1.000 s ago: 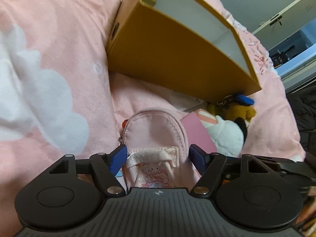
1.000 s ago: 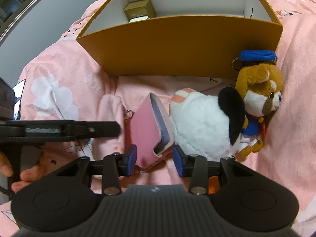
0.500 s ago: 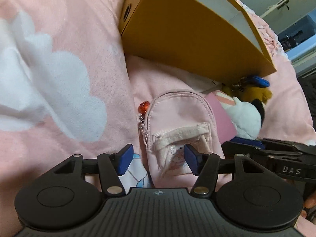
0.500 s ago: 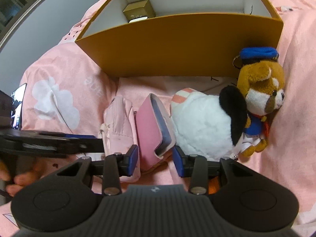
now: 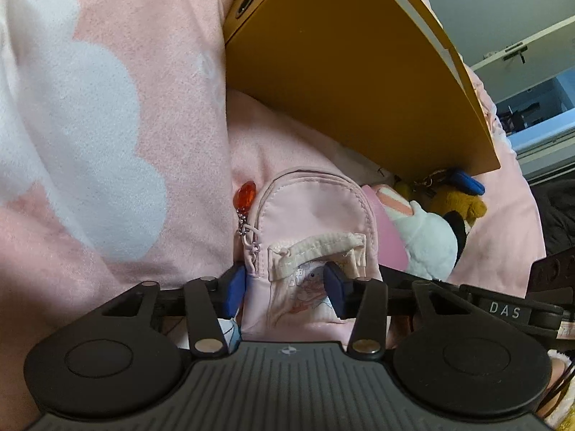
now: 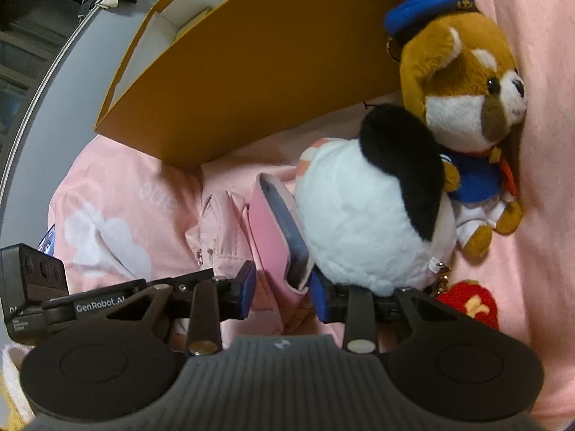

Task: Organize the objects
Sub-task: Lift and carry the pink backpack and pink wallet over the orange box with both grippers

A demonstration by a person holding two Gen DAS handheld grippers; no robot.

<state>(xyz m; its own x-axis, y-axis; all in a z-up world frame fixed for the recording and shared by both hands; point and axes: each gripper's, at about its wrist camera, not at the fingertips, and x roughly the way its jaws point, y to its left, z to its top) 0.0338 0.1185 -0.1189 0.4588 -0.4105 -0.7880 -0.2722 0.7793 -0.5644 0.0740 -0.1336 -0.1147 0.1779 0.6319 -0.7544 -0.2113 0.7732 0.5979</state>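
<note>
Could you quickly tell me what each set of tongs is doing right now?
Left tongs: shut on the small pink fabric backpack pouch.
Right tongs: open around the flat pink phone case.

L gripper (image 5: 285,285) low, fingers narrowed to a pinch, R gripper (image 6: 284,292) alongside, fingers part-open, both facing fwd

Looking along my left gripper's fingers, I read "DAS" in white letters on the black bar of my other gripper (image 5: 503,310). From my right wrist, the black bar of my left gripper (image 6: 104,301) carries "GenRobot.AI" in white. The smaller print below it is too blurred to read.
</note>
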